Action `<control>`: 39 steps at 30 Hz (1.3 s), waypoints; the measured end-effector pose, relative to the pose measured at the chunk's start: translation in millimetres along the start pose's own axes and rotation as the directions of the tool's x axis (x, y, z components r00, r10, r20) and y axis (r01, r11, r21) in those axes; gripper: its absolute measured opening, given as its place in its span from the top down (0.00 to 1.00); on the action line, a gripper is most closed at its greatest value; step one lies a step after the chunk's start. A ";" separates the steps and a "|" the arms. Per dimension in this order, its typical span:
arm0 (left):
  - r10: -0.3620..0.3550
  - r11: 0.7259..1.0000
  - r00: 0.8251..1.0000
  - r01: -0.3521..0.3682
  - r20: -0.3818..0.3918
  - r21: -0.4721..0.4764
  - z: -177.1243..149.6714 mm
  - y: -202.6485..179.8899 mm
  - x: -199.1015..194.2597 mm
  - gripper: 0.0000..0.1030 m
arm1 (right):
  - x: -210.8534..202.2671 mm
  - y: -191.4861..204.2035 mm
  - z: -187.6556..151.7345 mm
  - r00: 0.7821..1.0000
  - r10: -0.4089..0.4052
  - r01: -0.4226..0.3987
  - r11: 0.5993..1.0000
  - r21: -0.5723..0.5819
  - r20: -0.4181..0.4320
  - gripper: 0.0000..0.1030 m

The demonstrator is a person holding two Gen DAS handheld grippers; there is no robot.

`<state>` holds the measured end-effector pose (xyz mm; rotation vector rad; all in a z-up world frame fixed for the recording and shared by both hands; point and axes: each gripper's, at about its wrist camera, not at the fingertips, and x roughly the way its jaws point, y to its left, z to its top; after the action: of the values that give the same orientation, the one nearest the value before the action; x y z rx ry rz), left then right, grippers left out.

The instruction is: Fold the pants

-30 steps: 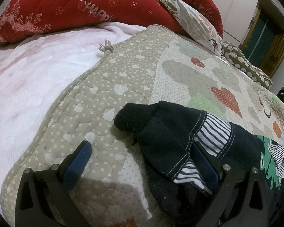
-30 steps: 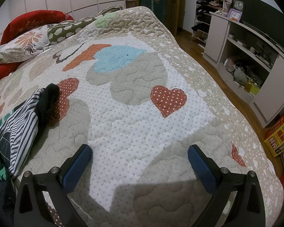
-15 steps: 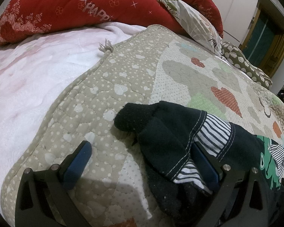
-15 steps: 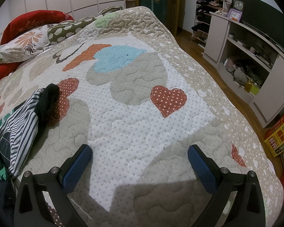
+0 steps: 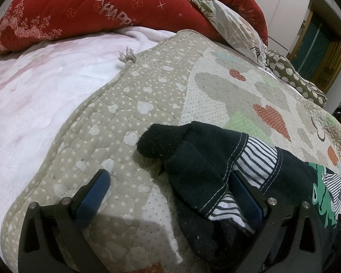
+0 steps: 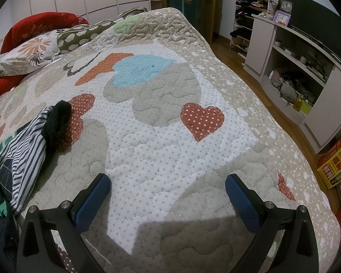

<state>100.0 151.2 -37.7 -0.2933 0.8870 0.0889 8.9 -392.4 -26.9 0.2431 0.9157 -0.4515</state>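
Note:
The pants [image 5: 206, 166] are dark navy with striped panels and a green print, lying crumpled on the quilt [image 5: 147, 104]. In the left wrist view my left gripper [image 5: 168, 182] is open; the dark cloth lies over its right finger and hides the tip, while the left finger [image 5: 95, 188] rests bare on the quilt. In the right wrist view the pants [image 6: 31, 145] lie at the left edge, striped side up with a dark cuff on top. My right gripper [image 6: 168, 188] is open and empty over the quilt, to the right of the pants.
Red pillows [image 5: 79, 11] and a floral pillow [image 5: 236, 27] line the head of the bed, beside a pink blanket [image 5: 34, 95]. The bed's right edge drops to a wood floor with a white shelf unit [image 6: 307, 68] and a yellow box [image 6: 336, 161].

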 end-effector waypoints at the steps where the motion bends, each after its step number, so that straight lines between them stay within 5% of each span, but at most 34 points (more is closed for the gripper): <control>1: 0.000 1.000 1.000 0.000 0.000 0.000 0.0 -0.1 0.0 0.00 | 0.0 0.0 0.0 1.000 0.000 0.000 1.000 0.000 0.000 0.01; 22: 0.019 1.000 1.000 -0.018 -0.005 0.014 0.8 -0.8 0.4 0.00 | -2.0 0.6 2.8 1.000 -0.008 0.008 1.000 -0.003 0.005 0.01; 25: 0.022 0.997 0.998 -0.018 -0.062 0.072 3.6 -2.9 -1.1 0.00 | 0.2 -0.5 1.2 1.000 -0.006 0.006 1.000 0.003 0.004 0.01; 34: 0.059 0.994 0.998 -0.060 0.011 0.094 -4.1 -1.6 -66.5 0.00 | -0.6 -8.7 15.0 0.983 0.042 -0.032 0.998 0.061 -0.178 0.06; 36: 0.054 0.992 0.997 -0.060 0.058 0.113 -5.6 -4.0 -92.6 0.00 | -23.9 -16.3 10.9 0.989 0.068 -0.056 0.994 0.098 -0.130 0.20; 39: 0.044 0.979 0.988 -0.072 0.151 0.191 -8.8 -12.1 -128.4 0.00 | -75.9 -22.7 -6.5 0.998 0.038 -0.043 0.993 0.107 0.049 0.22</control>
<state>14.8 142.8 59.2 -0.0751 0.7526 0.0752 -46.3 -389.3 30.2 0.3473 0.8401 -0.4680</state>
